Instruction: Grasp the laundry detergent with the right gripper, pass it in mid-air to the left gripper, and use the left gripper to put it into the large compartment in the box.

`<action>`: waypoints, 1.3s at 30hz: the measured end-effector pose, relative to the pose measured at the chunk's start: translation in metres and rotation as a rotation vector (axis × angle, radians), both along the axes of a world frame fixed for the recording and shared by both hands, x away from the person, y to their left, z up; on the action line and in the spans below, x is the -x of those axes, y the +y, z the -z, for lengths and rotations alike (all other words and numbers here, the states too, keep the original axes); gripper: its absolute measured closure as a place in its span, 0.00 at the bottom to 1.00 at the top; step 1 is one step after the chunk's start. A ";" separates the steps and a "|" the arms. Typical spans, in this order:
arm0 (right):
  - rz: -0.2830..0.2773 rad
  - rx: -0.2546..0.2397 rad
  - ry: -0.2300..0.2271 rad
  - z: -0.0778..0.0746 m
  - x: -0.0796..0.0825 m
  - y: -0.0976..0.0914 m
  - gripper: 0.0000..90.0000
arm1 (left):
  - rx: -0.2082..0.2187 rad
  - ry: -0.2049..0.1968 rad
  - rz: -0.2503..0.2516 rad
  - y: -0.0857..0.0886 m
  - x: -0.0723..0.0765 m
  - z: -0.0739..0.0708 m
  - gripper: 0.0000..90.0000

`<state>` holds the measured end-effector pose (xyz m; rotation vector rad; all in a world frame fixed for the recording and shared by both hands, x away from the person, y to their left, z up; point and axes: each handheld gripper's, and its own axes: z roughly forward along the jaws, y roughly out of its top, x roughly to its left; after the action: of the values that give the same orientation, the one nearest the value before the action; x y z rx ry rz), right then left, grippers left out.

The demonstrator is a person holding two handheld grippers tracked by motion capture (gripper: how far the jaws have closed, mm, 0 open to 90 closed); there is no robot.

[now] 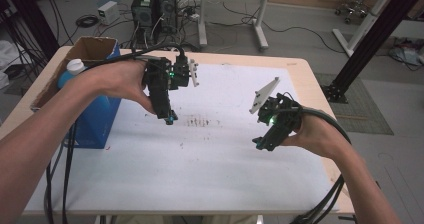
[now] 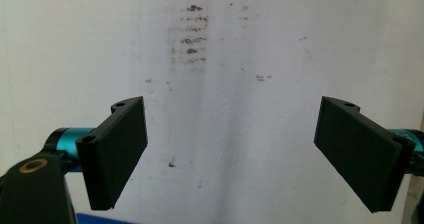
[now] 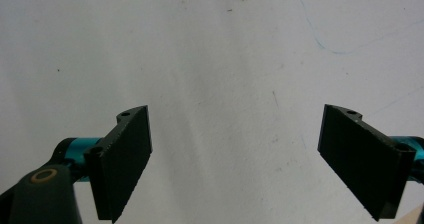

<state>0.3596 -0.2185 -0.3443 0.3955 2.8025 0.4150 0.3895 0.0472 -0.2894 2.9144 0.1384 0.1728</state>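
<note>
In the high view my left gripper (image 1: 169, 119) hangs over the white sheet (image 1: 200, 164), pointing down just left of a patch of brown marks (image 1: 197, 120). In the left gripper view its jaws stand wide apart, left gripper (image 2: 240, 159) open with bare sheet between the pads and the brown marks (image 2: 190, 34) ahead. My right gripper (image 1: 260, 144) hovers low over the sheet at the right, tilted down and to the left. Its own view shows the right gripper (image 3: 245, 164) open, nothing between the pads.
A blue container (image 1: 95, 119) with a white-capped bottle (image 1: 75, 66) and a cardboard box (image 1: 90, 51) stand at the table's left. Cables trail from both hands off the front edge. Beyond the far edge are desk legs, computers and cables on the floor.
</note>
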 end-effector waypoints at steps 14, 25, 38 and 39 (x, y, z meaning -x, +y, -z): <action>-0.002 0.005 0.009 0.002 -0.005 0.006 0.15 | -0.046 0.040 -0.004 -0.012 0.007 0.046 0.15; -0.010 0.009 0.013 0.004 -0.006 0.008 0.15 | -0.053 0.050 -0.015 -0.012 0.009 0.056 0.15; -0.022 0.020 0.022 0.007 -0.007 0.014 0.15 | -0.045 0.043 -0.028 -0.009 0.006 0.056 0.15; -0.022 0.021 0.023 0.007 -0.007 0.014 0.15 | -0.045 0.044 -0.028 -0.009 0.006 0.056 0.15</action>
<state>0.3668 -0.2046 -0.3513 0.3668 2.8332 0.3876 0.3833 0.0380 -0.3454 2.9638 0.1852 0.1183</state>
